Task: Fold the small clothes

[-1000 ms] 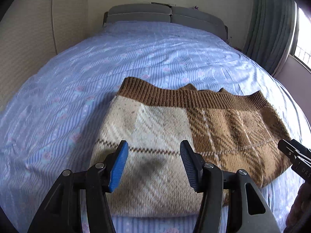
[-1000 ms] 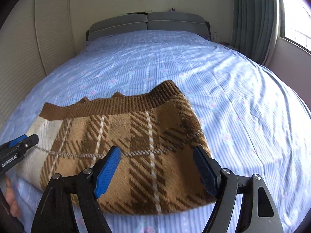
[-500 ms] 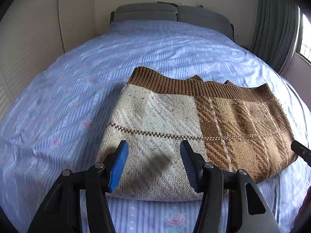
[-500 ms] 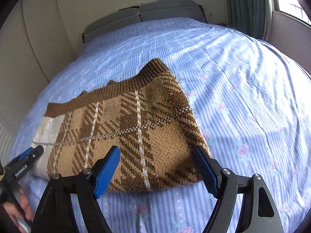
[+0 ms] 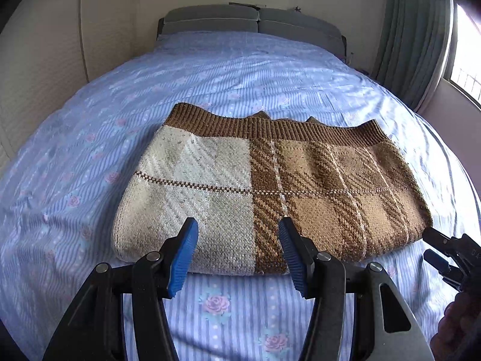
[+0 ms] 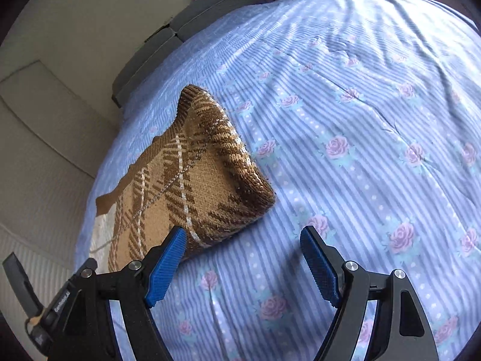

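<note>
Bed [image 5: 90, 156] first: wide, covered in a blue striped sheet with pink roses, grey headboard [image 5: 249, 19] at the far end, curtain [image 5: 412, 39] and window off to one side.

On the sheet toward the near end, well short of the headboard: folded knit sweater [image 5: 270, 186], cream and brown plaid, ribbed hem on the edge facing the headboard, thick rounded fold on the edge facing away from it.

Left claw [image 5: 237, 248]: apart, nothing between the blue pads, hanging just off the sweater's near fold at the cream-to-brown seam.

Right claw [image 6: 243, 266]: apart and wide, nothing gripped, rolled over and set off the sweater's brown corner, one pad over the knit, the other over bare sheet.

Likely step in hand: taking hold for a further fold, or squaring the bundle. To do it well: slide the lower pad under every layer at the near fold, pinch both corners evenly, lift together, carry toward the hem, lay down without dragging the sheet.

Left wrist view only: full width of the sweater, cream half included, plus the tip of the right claw at the brown corner. Right wrist view only: thickness of the stacked layers at that corner, and the open sheet beside the sweater, away from the cream half.
</note>
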Motion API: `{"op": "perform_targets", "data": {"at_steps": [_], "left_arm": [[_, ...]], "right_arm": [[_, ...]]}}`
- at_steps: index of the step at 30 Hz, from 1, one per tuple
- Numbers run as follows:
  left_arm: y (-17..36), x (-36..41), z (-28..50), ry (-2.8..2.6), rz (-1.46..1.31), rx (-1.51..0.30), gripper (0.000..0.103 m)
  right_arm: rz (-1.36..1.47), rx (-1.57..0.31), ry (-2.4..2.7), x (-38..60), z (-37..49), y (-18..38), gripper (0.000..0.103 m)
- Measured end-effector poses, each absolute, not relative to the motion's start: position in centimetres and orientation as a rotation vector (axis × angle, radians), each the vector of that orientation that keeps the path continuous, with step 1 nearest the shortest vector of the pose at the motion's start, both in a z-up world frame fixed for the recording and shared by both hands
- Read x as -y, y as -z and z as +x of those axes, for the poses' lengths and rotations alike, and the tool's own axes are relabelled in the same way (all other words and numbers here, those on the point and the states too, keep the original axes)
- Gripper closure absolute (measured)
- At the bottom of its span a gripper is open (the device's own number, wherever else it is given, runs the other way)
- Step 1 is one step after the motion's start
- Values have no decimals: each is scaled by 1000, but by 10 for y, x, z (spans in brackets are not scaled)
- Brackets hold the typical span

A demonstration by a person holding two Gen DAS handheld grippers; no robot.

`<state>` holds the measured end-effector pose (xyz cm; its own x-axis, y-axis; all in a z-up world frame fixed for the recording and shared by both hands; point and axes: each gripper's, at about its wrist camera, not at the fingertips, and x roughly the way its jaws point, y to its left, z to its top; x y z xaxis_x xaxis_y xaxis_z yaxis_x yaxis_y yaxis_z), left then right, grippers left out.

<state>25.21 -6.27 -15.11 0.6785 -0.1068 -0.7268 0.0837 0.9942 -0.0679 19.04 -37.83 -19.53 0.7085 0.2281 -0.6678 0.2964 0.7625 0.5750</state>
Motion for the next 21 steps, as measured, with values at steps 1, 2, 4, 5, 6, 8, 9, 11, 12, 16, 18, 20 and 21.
{"op": "perform_targets", "data": {"at_steps": [1, 2, 4, 5, 6, 8, 9, 11, 12, 16, 18, 20, 21], "left_arm": [[151, 63, 253, 105, -33, -820, 48], [151, 62, 253, 104, -36, -822, 48], [150, 60, 255, 98, -45, -823, 48], [149, 59, 257, 95, -50, -823, 48], [148, 57, 258, 92, -54, -823, 48], [147, 54, 260, 85, -61, -819, 47], [146, 52, 262, 80, -65, -816, 46], [147, 48, 267, 70, -76, -814, 45], [148, 46, 269, 65, -81, -819, 45], [153, 43, 275, 57, -100, -834, 45], [154, 42, 275, 58, -99, -834, 45], [154, 42, 273, 60, -100, -835, 45], [154, 41, 272, 64, -101, -836, 45]], "right_arm": [[742, -800, 35, 377, 195, 198, 24], [764, -796, 23, 377, 197, 200, 25], [797, -799, 8, 374, 206, 205, 27], [808, -808, 7, 372, 211, 207, 30], [824, -818, 6, 371, 215, 210, 32], [857, -830, -2, 369, 223, 214, 39], [867, -833, -4, 368, 227, 216, 41], [887, -832, -1, 368, 237, 222, 42], [904, -828, 0, 369, 241, 225, 42], [972, -809, 3, 376, 254, 232, 42], [968, -806, 13, 375, 256, 230, 42], [944, -798, 31, 373, 255, 224, 52], [940, -786, 34, 374, 254, 221, 55]]}}
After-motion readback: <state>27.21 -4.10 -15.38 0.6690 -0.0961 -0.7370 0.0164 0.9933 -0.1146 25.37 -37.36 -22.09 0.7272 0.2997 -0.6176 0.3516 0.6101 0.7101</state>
